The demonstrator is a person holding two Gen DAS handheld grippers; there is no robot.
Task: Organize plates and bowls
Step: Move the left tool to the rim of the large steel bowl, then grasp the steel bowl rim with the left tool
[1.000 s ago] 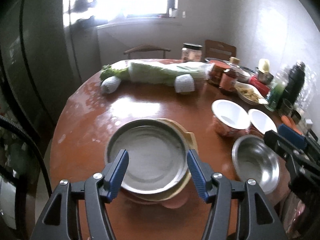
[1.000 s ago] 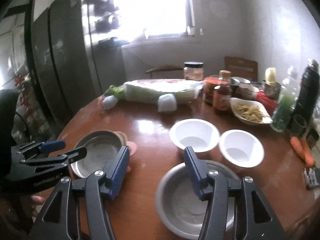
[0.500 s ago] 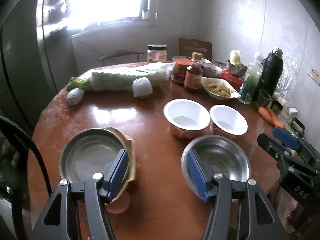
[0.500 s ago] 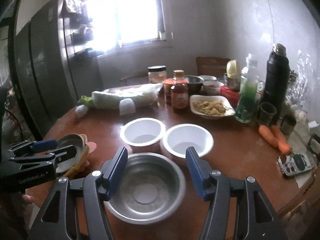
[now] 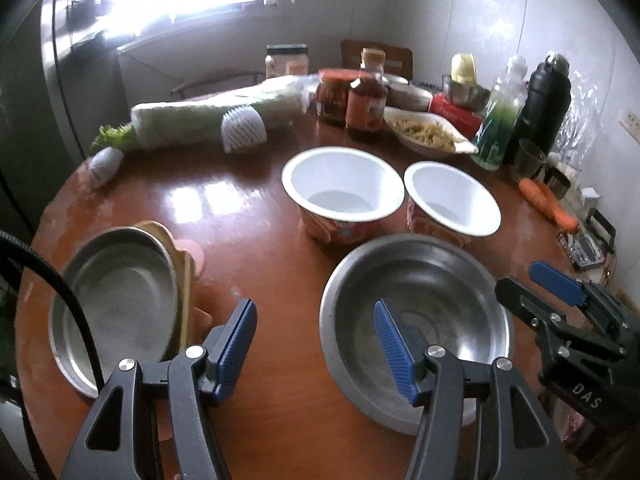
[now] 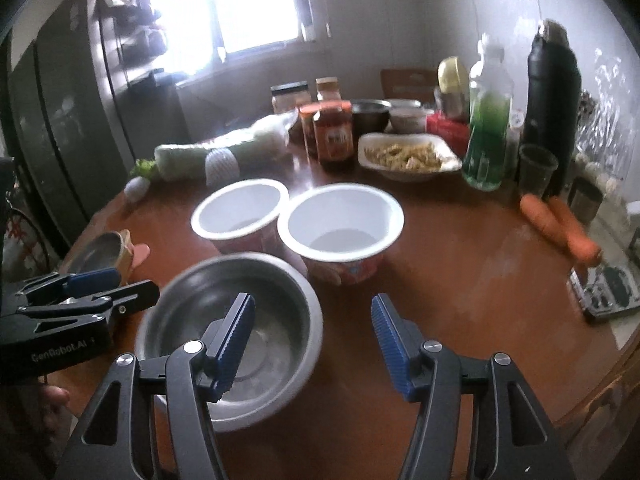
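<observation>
- Left wrist view looks down on a round brown worktop (image 5: pixel 248 216), glossy with window glare.
- Nearest the camera sits a steel bowl (image 5: pixel 416 304), deep, round and dull grey inside, with a thin rolled rim; it is empty.
- Just beyond it stand two white paper bowls: the left paper bowl (image 5: pixel 342 192) and the right paper bowl (image 5: pixel 452 200), both white inside with red printed walls, both upright and empty, rims almost touching.
- At the worktop's left edge a shallow steel plate (image 5: pixel 116 304) lies on a yellowish plate (image 5: pixel 188 276), whose rim shows along the right side; a pink disc (image 5: pixel 196 254) peeks out beside them.
- The left gripper (image 5: pixel 316 348) hangs above the worktop with its blue fingers (image 5: pixel 236 344) apart and nothing between them; one finger stands over the steel bowl's near rim, the other over bare wood.
- In the right wrist view, the right gripper (image 6: pixel 312 344) also has its fingers apart, having just been opening, with nothing gripped; its left finger hangs over the steel bowl, the other over bare worktop.
- Farther back lie a wrapped cabbage (image 5: pixel 216 120), sauce jars (image 5: pixel 352 100), a dish of food (image 5: pixel 424 132), a green bottle (image 5: pixel 500 120), a black flask (image 5: pixel 540 108) and carrots (image 5: pixel 548 204).
</observation>
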